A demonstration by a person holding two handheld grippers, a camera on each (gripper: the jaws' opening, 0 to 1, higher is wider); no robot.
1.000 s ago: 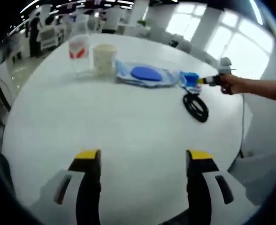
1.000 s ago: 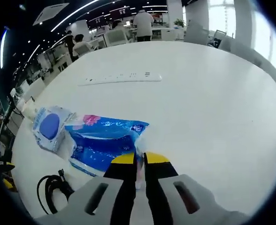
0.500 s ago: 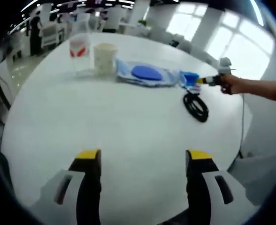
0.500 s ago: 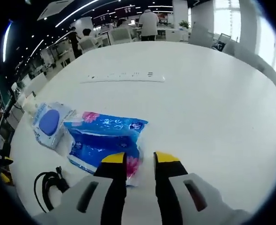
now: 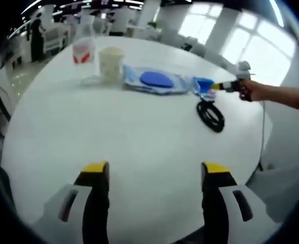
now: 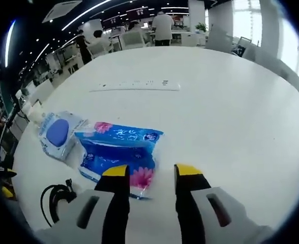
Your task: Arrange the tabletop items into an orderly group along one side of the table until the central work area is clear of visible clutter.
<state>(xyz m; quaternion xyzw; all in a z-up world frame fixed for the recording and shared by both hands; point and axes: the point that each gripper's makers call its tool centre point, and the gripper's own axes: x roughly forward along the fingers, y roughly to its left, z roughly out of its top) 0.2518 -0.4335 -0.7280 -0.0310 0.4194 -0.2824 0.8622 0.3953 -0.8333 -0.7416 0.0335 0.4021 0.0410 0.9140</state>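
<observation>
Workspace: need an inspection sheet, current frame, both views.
Surface: white table, middle bare.
Job's things: bottle, paper cup, wipes pack, blue tissue pack in a row along one edge.
Clutter: white power strip lying apart.
Grippers: left claw open over bare table; right claw open, jaws astride the tissue pack's near end.
Cables: coiled black cable beside the row.
Surroundings: office, chairs, people behind.

Left gripper [image 5: 154, 175]: two black jaws, each capped with a yellow tip, rising from pale grey housings with dark slotted insets. Right gripper [image 6: 148, 178]: same build, black jaws, yellow tips, grey housings with dark slots. Person's hand [image 5: 247, 90] at right gripper's grey handle; forearm bare, no sleeve visible.
</observation>
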